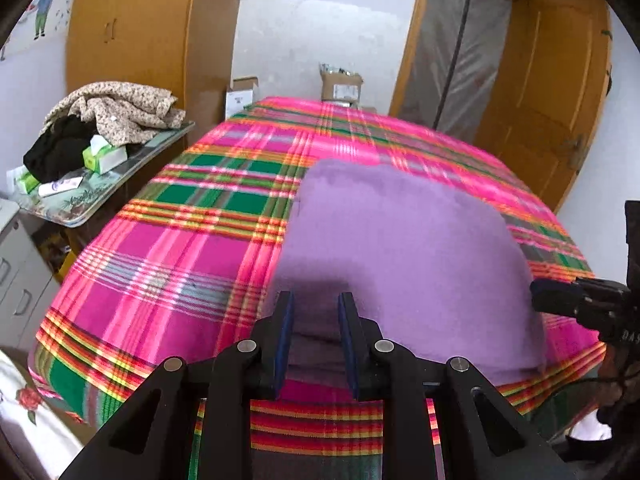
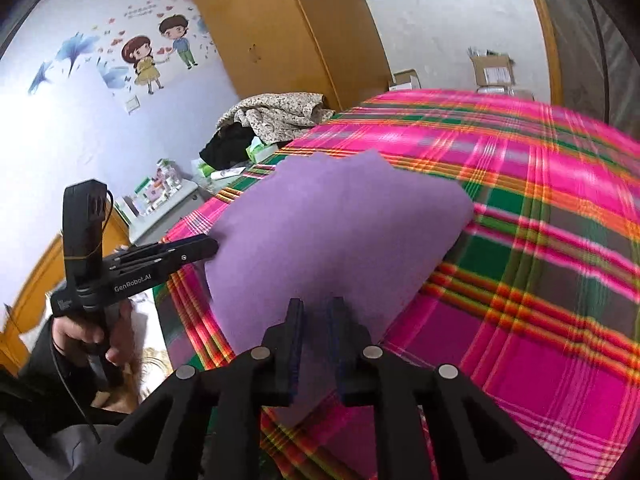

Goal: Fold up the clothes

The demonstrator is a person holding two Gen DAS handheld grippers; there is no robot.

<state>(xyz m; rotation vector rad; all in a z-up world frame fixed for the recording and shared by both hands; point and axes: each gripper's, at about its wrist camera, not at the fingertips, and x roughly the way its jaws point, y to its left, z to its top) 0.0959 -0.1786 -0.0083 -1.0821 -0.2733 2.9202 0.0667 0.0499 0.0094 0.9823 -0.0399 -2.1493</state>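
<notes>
A purple garment (image 1: 400, 248) lies folded on the pink plaid bed cover (image 1: 168, 264); it also shows in the right wrist view (image 2: 332, 232). My left gripper (image 1: 316, 300) is open, its jaws apart over the garment's near edge, holding nothing. My right gripper (image 2: 316, 306) is open too, its jaws a small gap apart above the garment's near edge. The right gripper shows at the right edge of the left wrist view (image 1: 560, 300). The left gripper shows in the right wrist view (image 2: 200, 246), at the garment's left edge.
A side table (image 1: 120, 184) at the left holds a heap of floral and black clothes (image 1: 108, 116) and tissue boxes (image 1: 106, 156). A wooden wardrobe (image 1: 148, 32), cardboard boxes (image 1: 342, 86) and a door (image 1: 560, 100) stand beyond the bed.
</notes>
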